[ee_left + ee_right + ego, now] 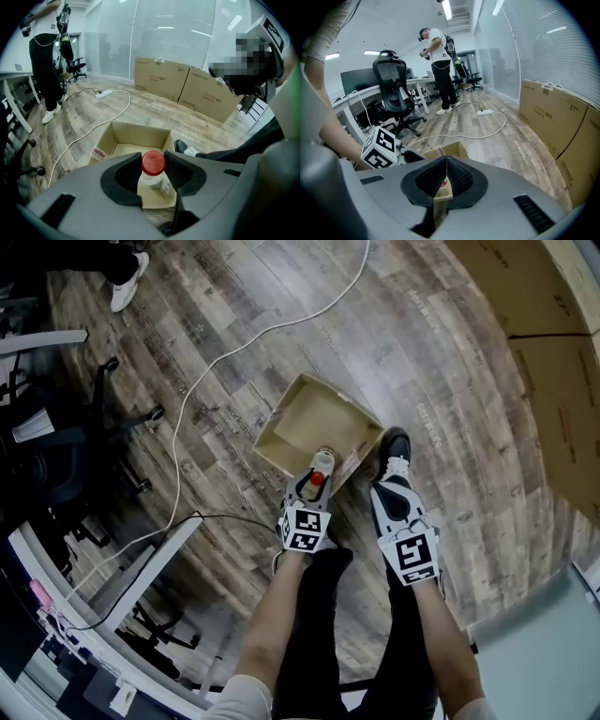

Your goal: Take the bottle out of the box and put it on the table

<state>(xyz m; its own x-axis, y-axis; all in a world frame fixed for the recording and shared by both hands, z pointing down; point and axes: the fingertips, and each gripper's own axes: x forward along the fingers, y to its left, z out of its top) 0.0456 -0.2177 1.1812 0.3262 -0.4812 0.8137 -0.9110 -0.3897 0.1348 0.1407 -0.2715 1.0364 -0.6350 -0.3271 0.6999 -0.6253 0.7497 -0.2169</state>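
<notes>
Left gripper (153, 159) was clamped on the bottle (151, 182) just under its red cap (153, 164), holding it upright over the near edge of the open box (136, 136) on the floor (84, 119). Right gripper (447, 161) was fully closed, empty.

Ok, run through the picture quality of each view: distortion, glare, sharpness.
Head view: strong fisheye, the floor planks bow, corners dark. Left gripper view: the bottle is sharp, light streaks reflect in the glass wall. Right gripper view: the ceiling light is blown out, edges curved.
</notes>
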